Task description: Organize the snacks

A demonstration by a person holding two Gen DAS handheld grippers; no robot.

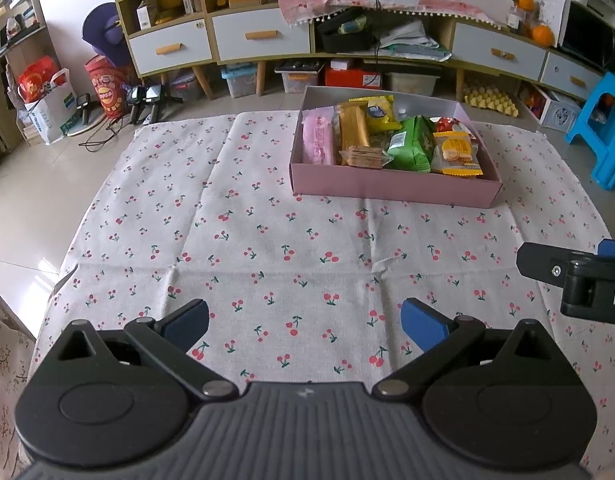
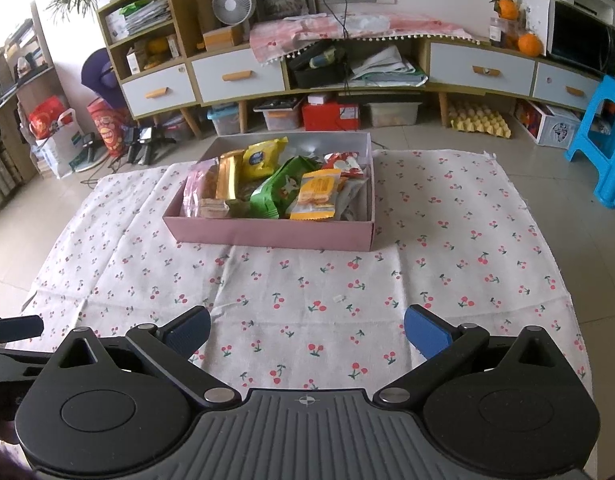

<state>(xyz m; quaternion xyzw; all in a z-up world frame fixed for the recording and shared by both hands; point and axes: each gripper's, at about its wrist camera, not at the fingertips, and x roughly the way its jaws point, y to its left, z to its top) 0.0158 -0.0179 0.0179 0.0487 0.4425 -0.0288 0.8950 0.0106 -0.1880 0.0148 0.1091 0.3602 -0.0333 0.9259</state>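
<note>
**Both tongs released above the cloth, snacks packed in the pink box**

Your left tongs (image 1: 305,322) hang over the near part of the white cherry-print cloth (image 1: 235,216) that covers the worktop. Their blue-padded fingers (image 1: 421,324) stand wide apart with nothing between them, only cloth showing in the gap. Your right tongs (image 2: 307,330) are spread just as wide and hold nothing; they sit beside the left ones, and each pair pokes into the edge of the other's view.

The snacks lie together in the shallow pink cardboard box (image 1: 391,190), which rests on the far half of the cloth, well apart from both tongs. From the left wrist view the box sits to the right of centre; from the right wrist view it sits slightly left of centre (image 2: 267,234).

Inside, reading from the left wall across, you have:
- a long pink wrapped packet (image 1: 317,140) against the left wall
- a gold foil bar (image 1: 353,130) just beside it, with a clear-wrapped stack of brown crackers (image 1: 361,156) at its near end
- a yellow pouch (image 1: 381,114) toward the back
- a green crinkled bag (image 1: 411,144) near the middle
- an orange biscuit packet (image 1: 457,154) to the right, with a small red-and-white wrapper (image 1: 447,124) behind it

The packets overlap and lean on one another, filling most of the box.

Behind the worktop a low wooden cabinet with white drawers (image 1: 263,38) runs along the wall, and a blue plastic stool (image 1: 603,128) stands on the tiled floor to the right.
</note>
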